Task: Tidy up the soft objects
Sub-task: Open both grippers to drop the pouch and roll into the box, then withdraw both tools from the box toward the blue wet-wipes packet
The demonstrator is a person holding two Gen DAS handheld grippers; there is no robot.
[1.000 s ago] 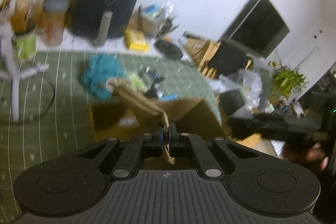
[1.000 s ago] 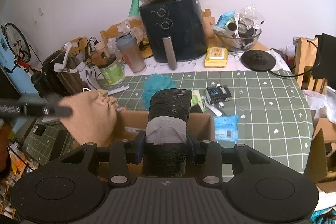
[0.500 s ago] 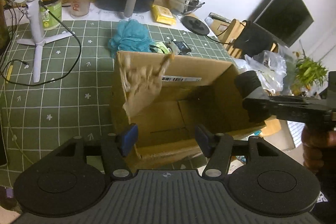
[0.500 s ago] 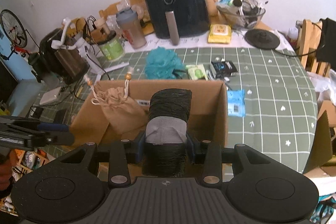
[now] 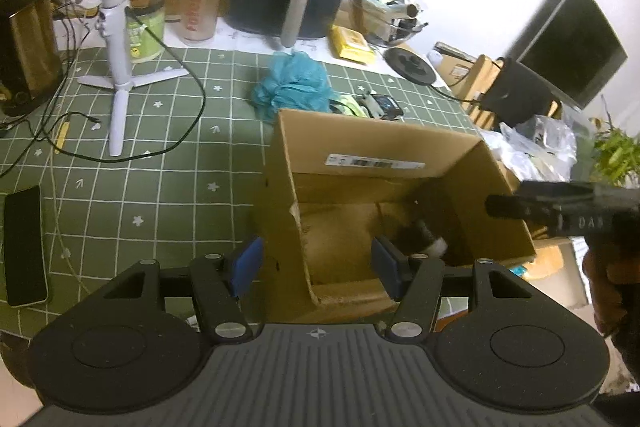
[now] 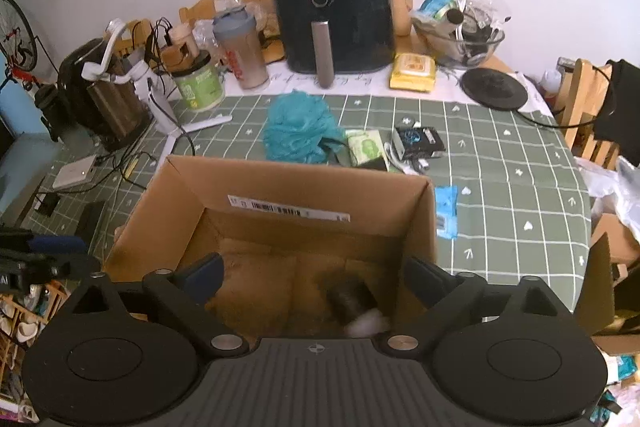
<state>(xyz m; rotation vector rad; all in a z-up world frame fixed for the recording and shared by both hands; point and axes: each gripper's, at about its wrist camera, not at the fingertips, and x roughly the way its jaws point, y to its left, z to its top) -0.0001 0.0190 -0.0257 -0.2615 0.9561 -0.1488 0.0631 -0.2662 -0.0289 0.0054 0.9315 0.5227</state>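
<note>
An open cardboard box (image 5: 384,143) (image 6: 304,183) stands on the green checked tablecloth. A black and grey rolled sock (image 5: 422,241) (image 6: 354,301) lies blurred on the box floor at its right side. A tan pouch (image 6: 256,259) lies on the floor at the left. My left gripper (image 5: 316,263) is open and empty over the box's near left corner. My right gripper (image 6: 314,277) is open and empty above the box's near edge. A teal mesh bath sponge (image 5: 294,87) (image 6: 300,127) sits on the cloth behind the box.
A black air fryer (image 6: 334,11), shaker bottle (image 6: 240,47), green tub (image 6: 200,83), white tripod (image 5: 118,63) and cables stand at the back and left. A phone (image 5: 24,243) lies left. Small packets (image 6: 418,143) and a blue pack (image 6: 446,209) lie right of the box.
My left gripper opened and the tan pouch fell into the box. Then my right gripper opened and the rolled sock dropped to the box floor.
</note>
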